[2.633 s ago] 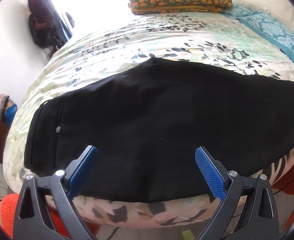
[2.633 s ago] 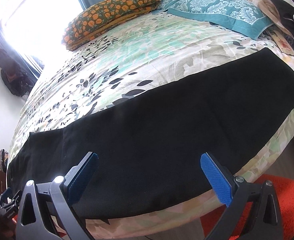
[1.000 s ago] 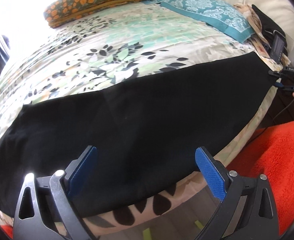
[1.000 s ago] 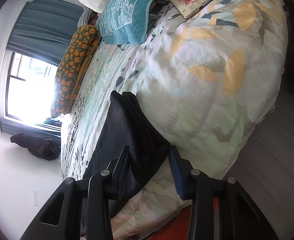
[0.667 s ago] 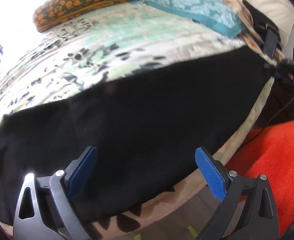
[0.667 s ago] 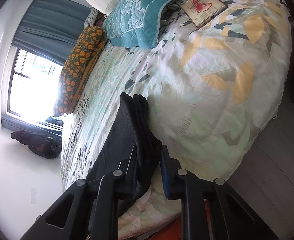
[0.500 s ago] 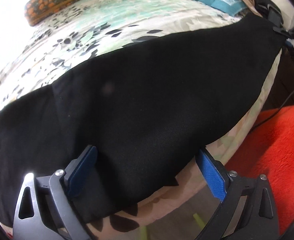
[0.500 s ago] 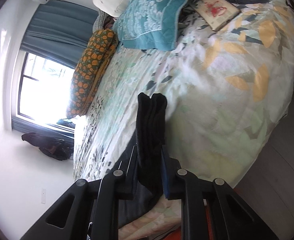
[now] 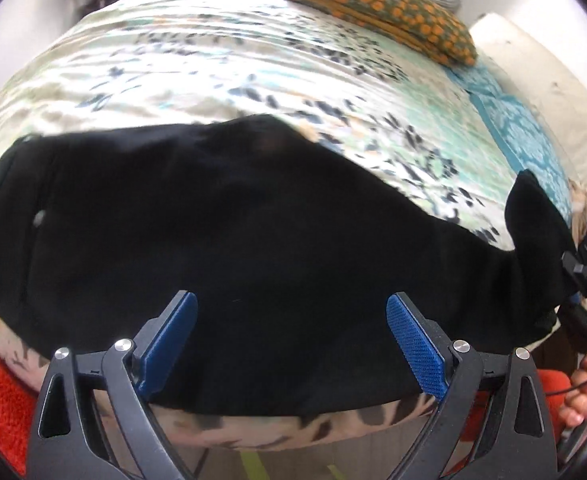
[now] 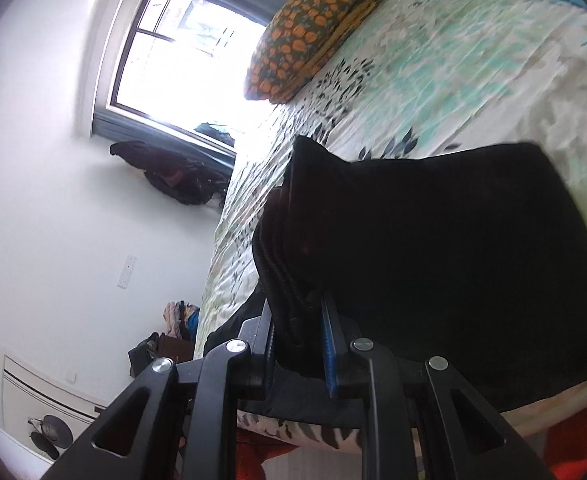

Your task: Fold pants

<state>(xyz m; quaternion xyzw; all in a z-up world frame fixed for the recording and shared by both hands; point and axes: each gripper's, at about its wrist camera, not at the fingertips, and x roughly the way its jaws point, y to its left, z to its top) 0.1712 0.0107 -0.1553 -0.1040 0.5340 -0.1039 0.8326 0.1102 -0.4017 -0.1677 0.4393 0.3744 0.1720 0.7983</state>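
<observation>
One pair of black pants [image 9: 229, 240]

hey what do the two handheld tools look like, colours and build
Both match: the left tool and right tool have black plastic frames with triangular cutouts, silver pivot screws, and blue textured pads on the fingers. No cables, markings or sleeves are visible.

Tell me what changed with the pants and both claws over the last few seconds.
The right claw closed on the leg end of the black pants and lifted it off the bedspread, carrying it back over the rest toward the waist. The left claw stayed open, hovering over the pants' near edge. The waist end stayed flat on the bed; the orange pillow did not move.
</observation>
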